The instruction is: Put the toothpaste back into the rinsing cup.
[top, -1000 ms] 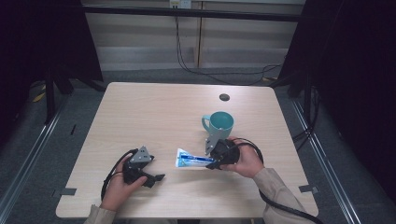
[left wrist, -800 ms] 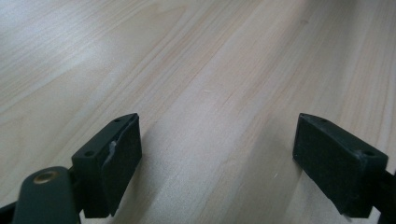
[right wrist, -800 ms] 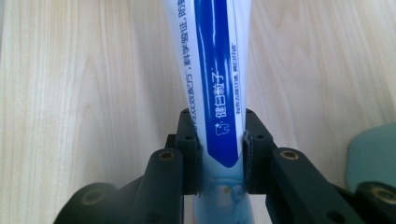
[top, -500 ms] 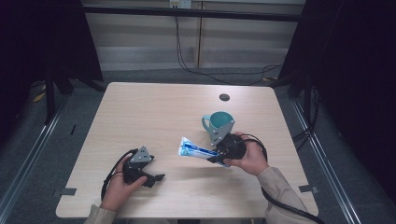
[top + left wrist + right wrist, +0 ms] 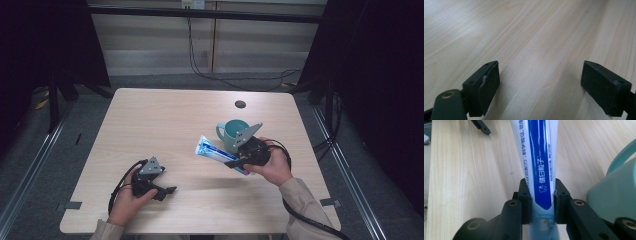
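Note:
A blue and white toothpaste tube (image 5: 216,152) hangs above the table, and my right gripper (image 5: 239,161) is shut on it near its cap end. In the right gripper view the tube (image 5: 539,157) runs away from me between the two black pads (image 5: 525,200). Right beside it stands a teal mug (image 5: 234,134), whose wall (image 5: 616,195) and handle sit close at the right edge. My left gripper (image 5: 169,190) rests on the table at the front left, held by a hand. Its jaws stand wide apart over bare wood (image 5: 541,75), with nothing between them.
The light wooden table (image 5: 165,125) has a small dark round grommet (image 5: 240,104) near its far edge. Cables trail from both grippers toward the person. Dark frame posts and floor rails flank the table on both sides.
My right gripper has lifted the toothpaste tube off the table and carried it slightly toward the mug, tilting it up. The left gripper has stayed put.

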The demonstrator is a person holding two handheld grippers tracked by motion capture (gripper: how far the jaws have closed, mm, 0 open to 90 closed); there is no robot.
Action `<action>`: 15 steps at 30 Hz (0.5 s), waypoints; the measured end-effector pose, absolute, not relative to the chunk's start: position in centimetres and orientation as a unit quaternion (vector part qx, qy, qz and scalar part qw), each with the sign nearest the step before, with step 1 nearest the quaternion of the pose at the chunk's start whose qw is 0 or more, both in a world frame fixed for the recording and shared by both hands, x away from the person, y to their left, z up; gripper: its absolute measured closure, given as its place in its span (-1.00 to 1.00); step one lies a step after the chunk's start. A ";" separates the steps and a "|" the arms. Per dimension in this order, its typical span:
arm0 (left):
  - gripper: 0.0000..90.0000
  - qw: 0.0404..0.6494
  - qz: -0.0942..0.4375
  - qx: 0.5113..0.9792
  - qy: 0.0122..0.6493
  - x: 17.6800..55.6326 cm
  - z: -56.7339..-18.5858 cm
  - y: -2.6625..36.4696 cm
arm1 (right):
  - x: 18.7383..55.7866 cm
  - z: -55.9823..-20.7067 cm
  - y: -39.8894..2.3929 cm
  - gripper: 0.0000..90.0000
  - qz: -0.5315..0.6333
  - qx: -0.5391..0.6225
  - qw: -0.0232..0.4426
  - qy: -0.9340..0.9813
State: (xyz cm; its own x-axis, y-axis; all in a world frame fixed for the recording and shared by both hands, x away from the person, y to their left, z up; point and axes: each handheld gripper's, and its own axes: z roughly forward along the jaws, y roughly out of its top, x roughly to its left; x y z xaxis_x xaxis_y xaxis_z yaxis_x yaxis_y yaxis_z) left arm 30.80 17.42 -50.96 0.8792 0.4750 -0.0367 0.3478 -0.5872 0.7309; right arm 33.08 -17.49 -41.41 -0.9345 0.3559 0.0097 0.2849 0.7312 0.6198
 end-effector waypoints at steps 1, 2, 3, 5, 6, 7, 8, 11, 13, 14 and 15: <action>-0.66 0.390 0.082 0.888 0.230 30.8 -51.0 17.4 | 33.0 -41.3 -17.6 0.63 0.326 0.177 0.057 0.927; -0.66 0.390 0.082 0.888 0.231 30.8 -51.0 17.4 | 33.0 -41.2 -17.7 0.63 0.326 0.181 0.062 0.926; -0.66 0.389 0.082 0.888 0.231 30.8 -50.9 17.4 | 33.0 -41.1 -17.8 0.63 0.331 0.186 0.065 0.923; -0.66 0.390 0.083 0.887 0.231 30.8 -51.0 17.4 | 33.1 -40.9 -18.0 0.63 0.339 0.195 0.069 0.918; -0.66 0.389 0.082 0.888 0.231 30.8 -51.0 17.4 | 33.1 -40.8 -18.1 0.63 0.340 0.199 0.073 0.916; -0.66 0.390 0.082 0.888 0.230 30.8 -51.0 17.4 | 33.2 -40.7 -18.2 0.63 0.342 0.205 0.076 0.914; -0.66 0.389 0.083 0.888 0.231 30.8 -50.9 17.4 | 33.2 -40.6 -18.3 0.63 0.348 0.207 0.079 0.911; -0.66 0.390 0.082 0.888 0.230 30.8 -51.0 17.4 | 33.2 -40.2 -18.6 0.63 0.354 0.214 0.089 0.906; -0.66 0.390 0.083 0.888 0.230 30.8 -50.9 17.4 | 33.2 -40.1 -18.8 0.63 0.359 0.221 0.093 0.902; -0.66 0.390 0.082 0.888 0.231 30.8 -51.0 17.4 | 33.1 -39.9 -18.8 0.63 0.361 0.227 0.098 0.899; -0.66 0.390 0.083 0.888 0.230 30.8 -51.0 17.4 | 33.1 -39.9 -18.9 0.63 0.364 0.230 0.101 0.897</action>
State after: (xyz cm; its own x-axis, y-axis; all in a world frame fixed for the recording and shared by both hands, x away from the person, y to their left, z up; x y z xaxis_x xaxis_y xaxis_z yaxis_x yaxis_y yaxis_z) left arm 30.82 17.43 -50.96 0.8804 0.4731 -0.0322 0.3434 -0.5893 0.7313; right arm 33.08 -18.89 -39.86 -0.8740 0.4858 -0.0131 0.3394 0.6294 0.6991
